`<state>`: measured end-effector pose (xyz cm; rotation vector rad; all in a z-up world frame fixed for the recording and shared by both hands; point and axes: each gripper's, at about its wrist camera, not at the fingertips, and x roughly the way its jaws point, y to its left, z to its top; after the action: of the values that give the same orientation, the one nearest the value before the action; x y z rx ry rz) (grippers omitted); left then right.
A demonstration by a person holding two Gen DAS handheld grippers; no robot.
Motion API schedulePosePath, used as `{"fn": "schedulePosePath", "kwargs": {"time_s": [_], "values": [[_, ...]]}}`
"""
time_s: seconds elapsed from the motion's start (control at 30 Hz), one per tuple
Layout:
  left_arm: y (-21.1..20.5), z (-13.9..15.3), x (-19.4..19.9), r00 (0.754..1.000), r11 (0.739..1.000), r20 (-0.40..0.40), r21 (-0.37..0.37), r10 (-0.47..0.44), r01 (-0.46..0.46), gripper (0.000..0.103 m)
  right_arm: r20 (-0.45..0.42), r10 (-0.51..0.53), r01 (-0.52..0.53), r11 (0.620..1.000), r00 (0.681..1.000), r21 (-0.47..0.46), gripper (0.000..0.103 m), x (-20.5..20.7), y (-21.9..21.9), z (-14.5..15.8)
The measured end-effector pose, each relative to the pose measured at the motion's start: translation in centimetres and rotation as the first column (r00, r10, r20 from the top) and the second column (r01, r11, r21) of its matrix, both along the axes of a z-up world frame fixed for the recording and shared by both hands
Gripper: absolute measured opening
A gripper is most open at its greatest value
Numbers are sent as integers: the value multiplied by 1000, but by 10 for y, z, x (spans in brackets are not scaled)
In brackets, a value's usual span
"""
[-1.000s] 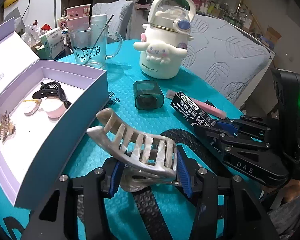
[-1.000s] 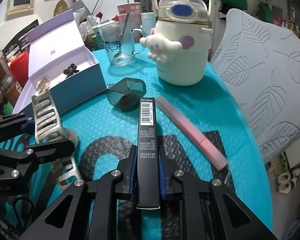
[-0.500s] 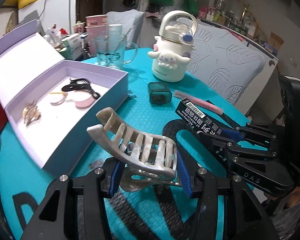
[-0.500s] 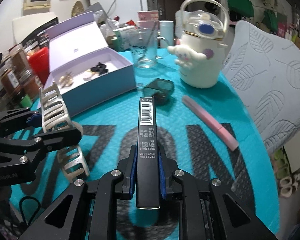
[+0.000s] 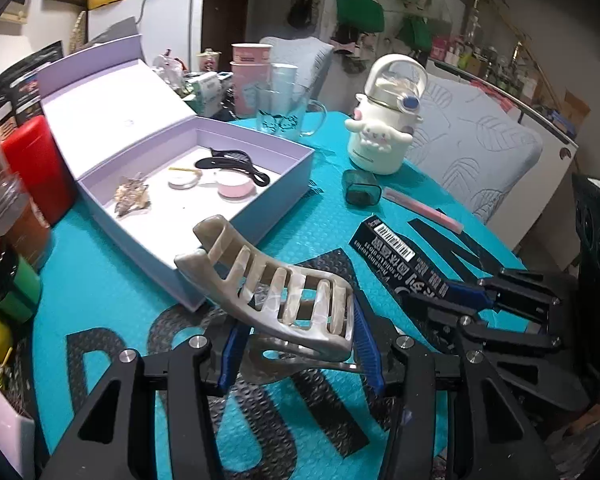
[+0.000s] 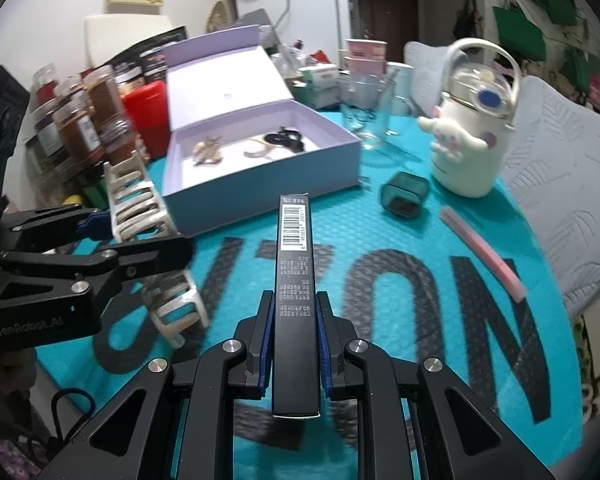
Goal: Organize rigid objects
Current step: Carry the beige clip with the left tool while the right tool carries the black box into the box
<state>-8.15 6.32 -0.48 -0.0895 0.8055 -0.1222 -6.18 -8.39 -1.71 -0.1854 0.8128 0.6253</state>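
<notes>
My left gripper [image 5: 296, 344] is shut on a large marbled beige hair claw [image 5: 276, 284], held above the teal mat; the claw also shows in the right wrist view [image 6: 140, 204]. My right gripper [image 6: 292, 332] is shut on a long black barcoded box [image 6: 294, 264], which also shows in the left wrist view [image 5: 400, 256]. An open lilac box [image 5: 260, 204] lies ahead on the left and holds a black clip [image 5: 236, 162], a pink round case [image 5: 236, 188] and other small items. A dark green case [image 5: 362, 192] and a pink stick [image 5: 424, 210] lie on the mat.
A white Cinnamoroll bottle [image 5: 384, 136] and a glass mug [image 5: 284, 116] stand at the mat's far side. Jars and a red canister [image 6: 144, 112] crowd the left edge. A quilted chair [image 6: 560, 184] stands to the right of the table.
Both grippers have drawn back and risen from the table with their objects still held. The lilac box, bottle and case now look smaller and farther away.
</notes>
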Motion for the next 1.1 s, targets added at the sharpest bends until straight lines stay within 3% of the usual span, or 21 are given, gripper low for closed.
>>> {"fn": "schedulePosePath", "kwargs": {"time_s": [0.4,1.1], "values": [[26,26,-6,996,998,66,-3,67,-67,48,52,86,-88,996,995,29,19,-8,24,28],[76,58,38,984,992,134,13,121,-124,48,90,175,-180,982,980,53,19,41,71,60]]}}
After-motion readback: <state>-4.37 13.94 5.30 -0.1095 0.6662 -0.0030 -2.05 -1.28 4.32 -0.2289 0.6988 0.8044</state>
